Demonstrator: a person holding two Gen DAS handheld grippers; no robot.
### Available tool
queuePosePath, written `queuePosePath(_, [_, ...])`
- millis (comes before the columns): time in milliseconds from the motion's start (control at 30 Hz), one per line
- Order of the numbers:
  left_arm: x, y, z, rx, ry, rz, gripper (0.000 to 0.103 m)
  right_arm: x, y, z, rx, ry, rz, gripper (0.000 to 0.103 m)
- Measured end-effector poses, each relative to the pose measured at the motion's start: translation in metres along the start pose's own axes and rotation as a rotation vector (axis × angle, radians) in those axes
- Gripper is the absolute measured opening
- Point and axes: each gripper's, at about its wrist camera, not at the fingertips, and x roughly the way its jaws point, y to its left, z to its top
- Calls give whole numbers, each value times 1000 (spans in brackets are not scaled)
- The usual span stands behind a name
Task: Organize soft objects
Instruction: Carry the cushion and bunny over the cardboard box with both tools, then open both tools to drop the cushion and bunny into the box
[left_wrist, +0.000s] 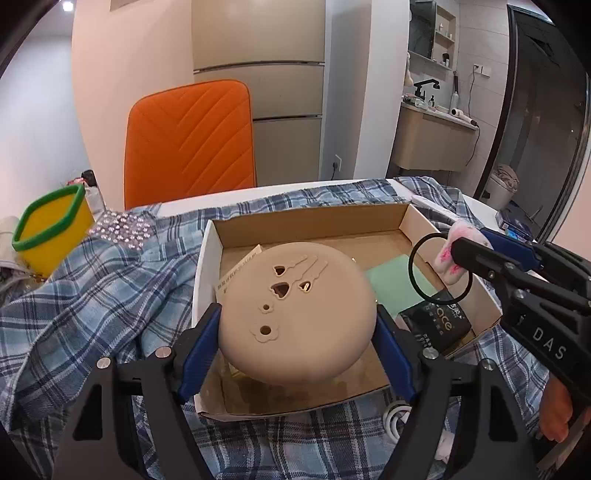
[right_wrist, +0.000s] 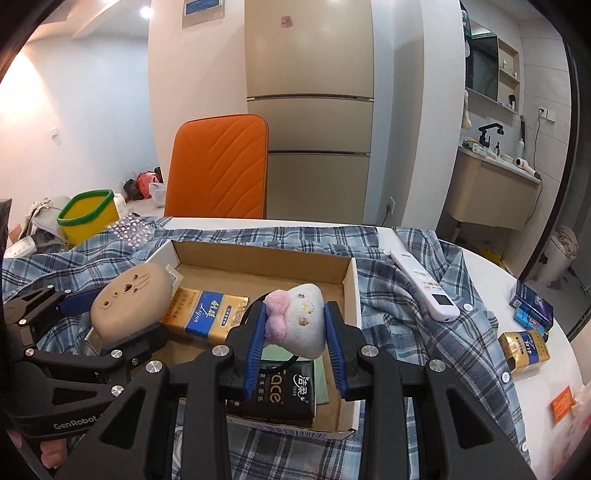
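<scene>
A round beige soft cushion (left_wrist: 314, 332) with heart and flower cut-outs hangs just over a shallow cardboard box (left_wrist: 207, 266). My left gripper (left_wrist: 298, 312) is shut on it, a blue pad pressing each side. In the right wrist view the same cushion (right_wrist: 129, 299) sits over the box's left end (right_wrist: 173, 251). My right gripper (right_wrist: 295, 308) is shut on a small white plush toy (right_wrist: 306, 325) with a pink bow, above the box's right half. A black elastic ring (left_wrist: 417, 273) dangles from the toy. In the box lie a black tissue pack (right_wrist: 273, 391), a yellow-blue pack (right_wrist: 207, 314) and a green sheet (left_wrist: 391, 284).
A blue plaid shirt (left_wrist: 92, 295) lies spread over the white table under the box. An orange chair (left_wrist: 192, 140) stands behind. A yellow tub with a green rim (left_wrist: 51, 229) sits far left. A white remote (right_wrist: 424, 288) and small packs (right_wrist: 524, 350) lie to the right.
</scene>
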Motion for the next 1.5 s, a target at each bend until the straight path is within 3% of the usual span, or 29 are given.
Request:
queuePosePath(233, [-1, 2, 1, -2, -13, -19, 85, 1, -1, 0, 2, 8, 1, 33])
queuePosePath(300, [-7, 2, 1, 2, -48, -10, 95, 0, -1, 0, 3, 7, 2, 33])
queuePosePath(467, [-31, 2, 1, 9, -162, 9, 102, -1, -2, 0, 6, 3, 9, 33])
queuePosePath(700, [-65, 4, 1, 1, -325, 15, 103, 1, 1, -1, 3, 4, 47, 33])
queuePosePath(933, [-74, 4, 1, -2, -358, 38, 103, 9, 5, -4, -13, 43, 75, 34])
queuePosePath(967, [-75, 2, 1, 5, -363, 43, 103, 10, 6, -5, -15, 52, 80, 36])
queuePosePath(1000, [-76, 1, 1, 11, -367, 48, 103, 12, 6, -5, -13, 64, 83, 45])
queuePosePath(1033, [-78, 0, 0, 17, -371, 51, 103, 13, 6, -6, -8, 67, 85, 61])
queuePosePath(1100, [-81, -2, 0, 25, -379, 52, 103, 12, 5, -7, 6, 56, 83, 72])
queuePosePath(1500, [-140, -3, -9, 5, -509, 52, 103, -39, 6, 7, 7, -47, 58, 73])
